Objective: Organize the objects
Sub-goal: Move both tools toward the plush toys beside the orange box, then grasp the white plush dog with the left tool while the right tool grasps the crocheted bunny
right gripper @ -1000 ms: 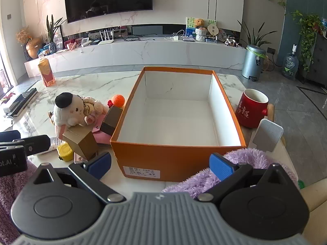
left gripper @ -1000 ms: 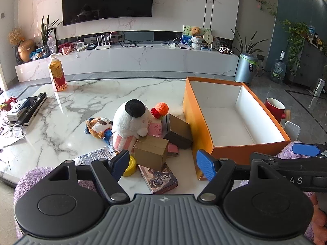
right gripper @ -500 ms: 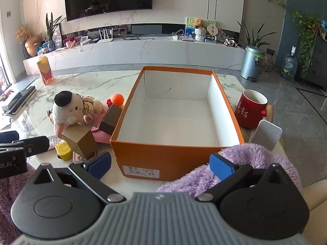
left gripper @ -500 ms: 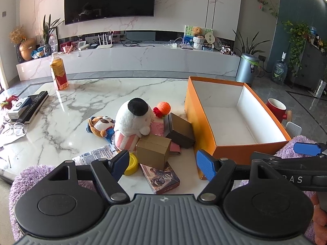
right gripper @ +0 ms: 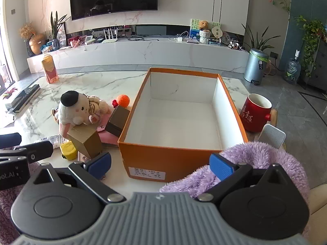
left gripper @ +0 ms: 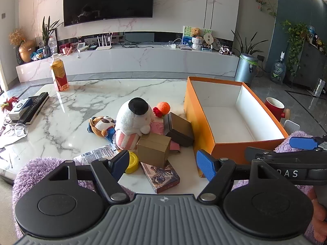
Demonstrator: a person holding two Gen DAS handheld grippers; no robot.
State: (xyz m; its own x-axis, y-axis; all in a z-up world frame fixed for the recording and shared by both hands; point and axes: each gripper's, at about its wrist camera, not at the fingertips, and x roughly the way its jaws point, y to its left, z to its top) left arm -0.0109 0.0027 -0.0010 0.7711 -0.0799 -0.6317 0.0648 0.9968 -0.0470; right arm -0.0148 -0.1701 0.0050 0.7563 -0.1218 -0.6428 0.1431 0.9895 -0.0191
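The orange box [right gripper: 163, 159] stood open-topped with a bare floor, giving free entry from above. Its left wall was crowded by a dark brown box [left gripper: 180, 129], a gold carton [left gripper: 153, 150], a white plush toy [left gripper: 133, 120] and an orange ball [left gripper: 163, 107]. A red mug [right gripper: 255, 115] stood near its right wall. The marble table [left gripper: 81, 102] lay open beyond the pile.

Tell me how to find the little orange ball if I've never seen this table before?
Start at the big orange box on the marble table; the toys are piled against its left side. At the far end of that pile, behind the white plush with the black top, sits the orange ball. It is the only round, bumpy orange thing there, with a small red tuft beside it.
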